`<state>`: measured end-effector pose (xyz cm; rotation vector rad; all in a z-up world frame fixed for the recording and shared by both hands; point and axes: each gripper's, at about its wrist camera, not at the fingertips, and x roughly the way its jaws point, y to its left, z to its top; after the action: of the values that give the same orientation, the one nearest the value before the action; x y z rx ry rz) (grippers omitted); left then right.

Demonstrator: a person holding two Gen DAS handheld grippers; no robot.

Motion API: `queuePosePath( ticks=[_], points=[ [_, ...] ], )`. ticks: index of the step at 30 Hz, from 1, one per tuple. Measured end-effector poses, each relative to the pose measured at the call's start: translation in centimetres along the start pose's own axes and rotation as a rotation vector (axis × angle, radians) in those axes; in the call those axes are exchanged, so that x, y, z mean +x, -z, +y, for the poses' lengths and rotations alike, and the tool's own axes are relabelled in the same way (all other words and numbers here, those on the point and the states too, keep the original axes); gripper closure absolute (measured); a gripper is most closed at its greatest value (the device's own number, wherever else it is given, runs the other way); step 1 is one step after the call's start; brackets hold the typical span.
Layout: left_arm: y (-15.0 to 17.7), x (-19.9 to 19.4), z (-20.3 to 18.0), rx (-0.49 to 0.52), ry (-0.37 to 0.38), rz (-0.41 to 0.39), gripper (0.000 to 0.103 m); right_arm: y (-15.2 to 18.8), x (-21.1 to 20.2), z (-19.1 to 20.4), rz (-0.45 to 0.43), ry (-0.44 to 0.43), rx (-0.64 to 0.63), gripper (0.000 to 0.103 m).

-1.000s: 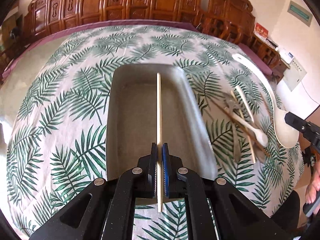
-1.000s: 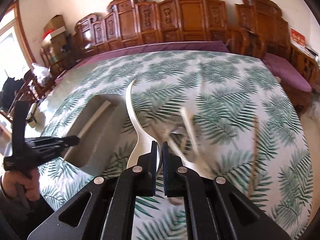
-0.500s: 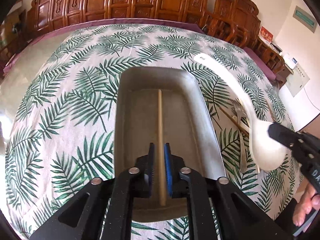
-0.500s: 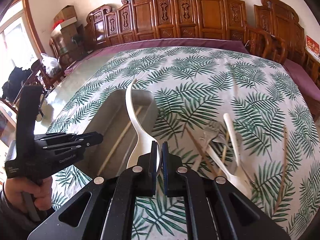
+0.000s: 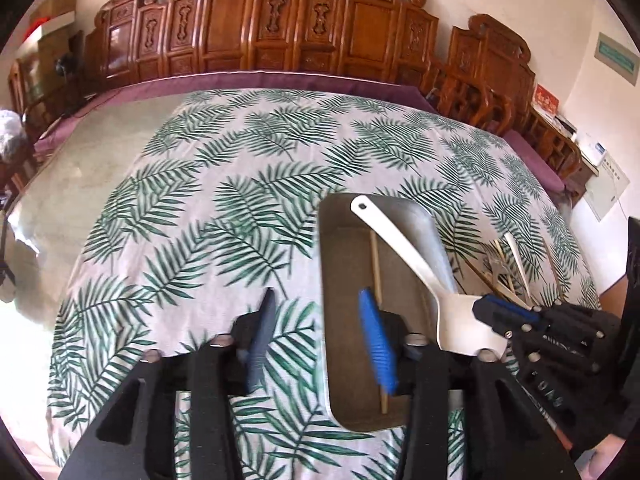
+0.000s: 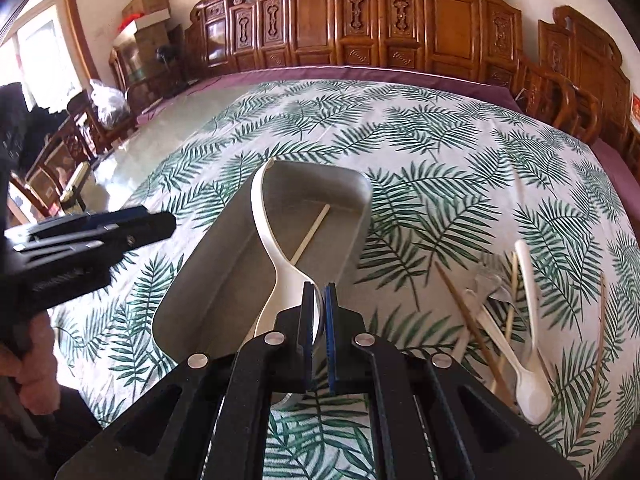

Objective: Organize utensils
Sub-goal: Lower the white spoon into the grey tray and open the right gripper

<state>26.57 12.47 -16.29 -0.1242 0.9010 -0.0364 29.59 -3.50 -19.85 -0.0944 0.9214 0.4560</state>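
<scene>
Only my right view shows the loose utensils (image 6: 516, 320) lower right; right gripper (image 6: 319, 320) clamps the white spoon (image 6: 266, 236) over the tray (image 6: 360, 200), left gripper (image 5: 320, 340) just opening, empty

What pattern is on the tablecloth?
Green palm fronds on the white fabric tablecloth, clearest in the right wrist view.

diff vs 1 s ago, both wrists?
The left gripper let go of the chopstick, which now lies in the grey tray; its jaws have just been opening, nothing between them, and it has swung left off the tray. The right gripper, still shut on the white rice paddle, carried it over the tray. The loose utensil pile stayed put.
</scene>
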Motion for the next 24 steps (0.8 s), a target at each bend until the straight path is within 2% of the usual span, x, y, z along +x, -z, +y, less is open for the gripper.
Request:
queuePosePath(
  ticks=[9,12,15,18,23,24],
  points=[
    [-0.1,-0.5,1.2,-0.02,-0.012,-0.012,0.054,-0.2,3.0,2.0,0.046,0.049,-0.046,0.096],
    [-0.1,-0.5,1.2,-0.023,-0.01,-0.011,0.054,0.1,3.3,2.5,0.05,0.045,-0.058,0.093],
    [-0.1,-0.6,1.2,-0.023,-0.009,-0.011,0.054,0.3,3.0,2.7,0.048,-0.009,-0.053,0.091],
    [-0.1,-0.6,1.1,-0.019,-0.009,-0.014,0.054,0.6,1.9,2.7,0.023,-0.072,-0.049,0.073],
    [0.1,-0.6,0.4,-0.012,0.002,-0.018,0.053,1.4,-1.4,1.1,-0.035,-0.122,-0.023,0.072],
    [0.2,-0.7,0.1,-0.01,0.009,-0.021,0.047,1.7,-2.5,0.3,-0.055,-0.127,-0.018,0.072]
  ],
)
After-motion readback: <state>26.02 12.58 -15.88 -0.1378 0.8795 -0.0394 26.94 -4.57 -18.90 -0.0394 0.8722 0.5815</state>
